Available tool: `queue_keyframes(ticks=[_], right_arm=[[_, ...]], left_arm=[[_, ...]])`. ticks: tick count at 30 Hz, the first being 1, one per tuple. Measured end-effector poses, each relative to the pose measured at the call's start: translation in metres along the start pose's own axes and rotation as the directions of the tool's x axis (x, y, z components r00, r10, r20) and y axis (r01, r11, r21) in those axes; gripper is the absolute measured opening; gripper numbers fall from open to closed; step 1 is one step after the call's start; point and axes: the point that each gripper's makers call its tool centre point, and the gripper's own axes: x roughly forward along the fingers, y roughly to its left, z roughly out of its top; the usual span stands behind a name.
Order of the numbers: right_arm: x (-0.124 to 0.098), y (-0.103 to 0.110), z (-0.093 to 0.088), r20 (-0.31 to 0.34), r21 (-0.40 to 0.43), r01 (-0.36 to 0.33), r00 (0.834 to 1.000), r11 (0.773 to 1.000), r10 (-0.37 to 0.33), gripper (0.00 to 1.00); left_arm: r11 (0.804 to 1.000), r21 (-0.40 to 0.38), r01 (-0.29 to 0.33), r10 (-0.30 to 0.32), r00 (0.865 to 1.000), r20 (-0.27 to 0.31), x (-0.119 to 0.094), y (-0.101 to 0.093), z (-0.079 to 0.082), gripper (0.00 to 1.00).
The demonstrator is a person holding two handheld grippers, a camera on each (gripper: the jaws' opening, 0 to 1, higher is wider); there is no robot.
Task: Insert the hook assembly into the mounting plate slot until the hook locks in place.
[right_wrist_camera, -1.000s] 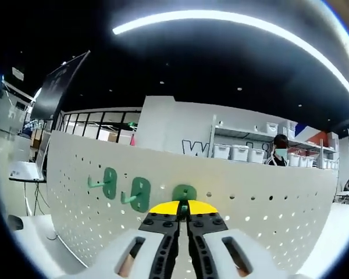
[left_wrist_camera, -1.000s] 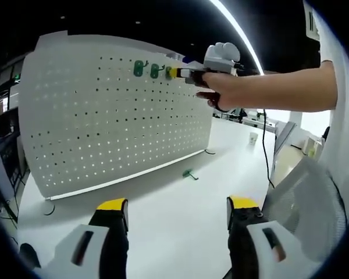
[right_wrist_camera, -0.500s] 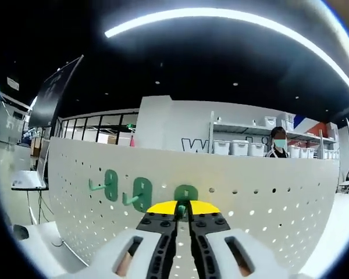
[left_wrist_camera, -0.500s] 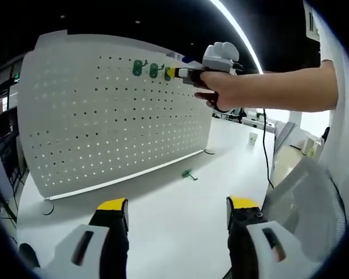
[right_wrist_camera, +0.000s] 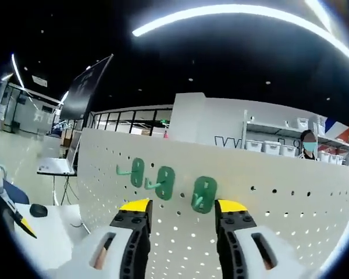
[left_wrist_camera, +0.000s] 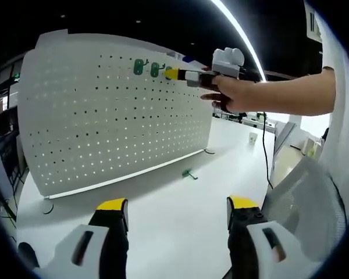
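Your stock: one white pegboard (right_wrist_camera: 279, 209); three green hooks (right_wrist_camera: 204, 193) seated in its top row; one more green hook (left_wrist_camera: 189, 174) lying on the table (left_wrist_camera: 180, 215). Your right gripper (right_wrist_camera: 181, 210) stands wide, empty, before the third hook. Your left gripper (left_wrist_camera: 177, 206) hangs wide, empty, over the table.

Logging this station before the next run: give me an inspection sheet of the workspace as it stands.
Surface: white table, mostly bare.
Job's things: three green hooks sit on the upright pegboard, near its top edge.
Clutter: one spare green hook lies on the table.
Grippers: right gripper open, just off the third hook; left gripper open, over the table.
Cables: black cable hangs beside the person's arm.
Surroundings: shelves with white bins.
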Motion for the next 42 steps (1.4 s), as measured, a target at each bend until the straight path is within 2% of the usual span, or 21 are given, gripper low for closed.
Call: queue_keyframes(ticks=[4,6,13,22,26,33,42], right_arm=[[-0.003,0.006,0.005,0.038,0.03,-0.061,0.997,0.998,0.06,0.52],[-0.004,0.007,0.004,0.038,0.027,-0.067,0.997,0.997,0.066,0.54],[-0.006,0.008,0.002,0.027,0.024,-0.072,0.997,0.997,0.071,0.53],[-0.025,0.008,0.008,0.058,0.029,-0.119,0.991,0.993,0.117,0.54],[-0.033,0.008,0.007,0.047,0.011,-0.116,0.992,0.993,0.115,0.54],[-0.04,0.006,0.002,0.034,0.019,-0.114,0.993,0.993,0.113,0.54],[-0.067,0.002,-0.017,0.007,0.04,-0.113,0.994,0.993,0.113,0.55]], left_arm=[[1.0,-0.001,-0.002,0.002,1.0,0.001,-0.001,0.001,0.0,0.71],[1.0,-0.001,-0.001,0.001,1.0,0.004,-0.001,0.001,0.001,0.72],[1.0,0.001,0.001,-0.001,1.0,0.006,-0.001,0.0,0.002,0.72],[1.0,0.0,-0.011,0.011,1.0,0.012,-0.003,0.003,0.003,0.72],[1.0,-0.005,-0.011,0.011,1.0,0.01,-0.003,0.004,0.002,0.72],[1.0,-0.003,-0.009,0.009,1.0,0.013,-0.002,0.003,0.003,0.72],[1.0,-0.004,-0.011,0.011,1.0,0.014,-0.002,0.005,0.004,0.72]])
